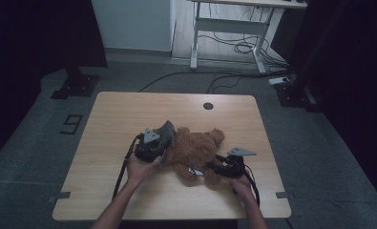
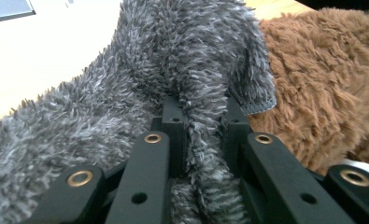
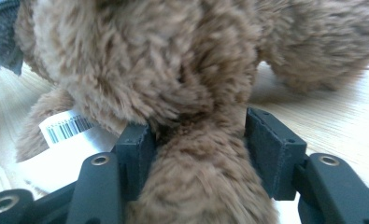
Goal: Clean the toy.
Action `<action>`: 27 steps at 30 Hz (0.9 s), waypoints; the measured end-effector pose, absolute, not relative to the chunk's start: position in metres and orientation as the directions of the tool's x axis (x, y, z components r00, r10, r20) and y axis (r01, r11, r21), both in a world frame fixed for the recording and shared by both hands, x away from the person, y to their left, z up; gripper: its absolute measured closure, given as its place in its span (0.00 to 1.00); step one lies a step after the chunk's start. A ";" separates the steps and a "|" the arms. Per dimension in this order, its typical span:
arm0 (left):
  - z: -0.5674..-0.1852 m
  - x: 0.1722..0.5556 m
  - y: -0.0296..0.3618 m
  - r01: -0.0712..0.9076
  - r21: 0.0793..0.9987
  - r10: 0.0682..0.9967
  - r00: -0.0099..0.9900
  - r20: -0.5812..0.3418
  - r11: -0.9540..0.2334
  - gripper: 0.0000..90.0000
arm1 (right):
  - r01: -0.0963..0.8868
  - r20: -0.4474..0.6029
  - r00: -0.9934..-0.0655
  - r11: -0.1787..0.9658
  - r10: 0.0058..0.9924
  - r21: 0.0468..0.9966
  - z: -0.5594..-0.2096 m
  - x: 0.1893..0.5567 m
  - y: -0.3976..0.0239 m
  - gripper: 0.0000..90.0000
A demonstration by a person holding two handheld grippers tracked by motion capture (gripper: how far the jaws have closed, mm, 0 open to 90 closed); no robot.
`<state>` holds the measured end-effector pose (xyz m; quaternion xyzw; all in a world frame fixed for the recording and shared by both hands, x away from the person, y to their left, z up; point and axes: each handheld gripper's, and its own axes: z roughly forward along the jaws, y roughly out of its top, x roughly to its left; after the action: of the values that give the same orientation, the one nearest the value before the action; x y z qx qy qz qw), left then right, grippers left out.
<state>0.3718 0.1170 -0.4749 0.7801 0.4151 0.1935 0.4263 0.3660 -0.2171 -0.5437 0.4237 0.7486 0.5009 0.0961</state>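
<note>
1. Nearest the lens in the left gripper view: black jaws of the left gripper, pressed together on a fold of the grey fleece cloth, pile bulging out on both sides of the pinch.
2. Nearest the lens in the right gripper view: jaws of the right gripper set apart around one leg of the teddy bear. Fur brushing the inner faces, no squeeze to be seen; judged a loose straddle, not a grip.
3. Seen from the high view: bear lying flat near the middle of the table, slightly toward 5 o'clock of centre. Cloth bunched against the bear's 10 o'clock side, touching it.
4. Long axis running roughly from 7 o'clock to 1 o'clock: head and ears toward 1 o'clock, legs toward 7 o'clock, white barcode label down by the legs.
5. Done so far, by the look of it: cloth picked up and brought against the bear.
6. Left to do, probably: drawing the cloth over or around the body, since none of it wraps the bear yet. Cannot tell whether meant as a garment or a cover.
</note>
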 end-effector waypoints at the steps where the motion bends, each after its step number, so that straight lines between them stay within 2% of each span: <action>1: -0.476 0.370 0.117 0.481 0.827 0.810 0.584 -0.053 -0.293 0.85 | 0.532 0.277 -0.626 0.139 0.729 0.835 -0.541 0.365 -0.220 0.49; 5: -0.480 0.361 0.120 0.473 0.836 0.801 0.594 -0.069 -0.279 0.85 | 0.507 0.277 -0.616 0.102 0.737 0.856 -0.531 0.361 -0.235 0.49; 7: -0.482 0.356 0.121 0.470 0.839 0.797 0.600 -0.075 -0.275 0.85 | 0.497 0.306 -0.601 0.046 0.739 0.866 -0.524 0.360 -0.246 0.48; 12: -0.486 0.345 0.123 0.454 0.847 0.788 0.612 -0.072 -0.276 0.86 | 0.477 0.348 -0.607 -0.023 0.715 0.879 -0.507 0.360 -0.252 0.43; 21: -0.490 0.337 0.124 0.457 0.852 0.779 0.619 -0.099 -0.255 0.86 | 0.483 0.348 -0.636 0.003 0.689 0.876 -0.495 0.371 -0.220 0.32; 27: -0.491 0.333 0.126 0.462 0.852 0.771 0.626 -0.116 -0.247 0.85 | 0.540 0.348 -0.674 0.112 0.652 0.834 -0.508 0.374 -0.200 0.24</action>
<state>0.3329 0.1264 -0.4913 0.7721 0.3994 0.1658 0.4657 0.3735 -0.2000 -0.5076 0.4006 0.7438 0.5325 0.0526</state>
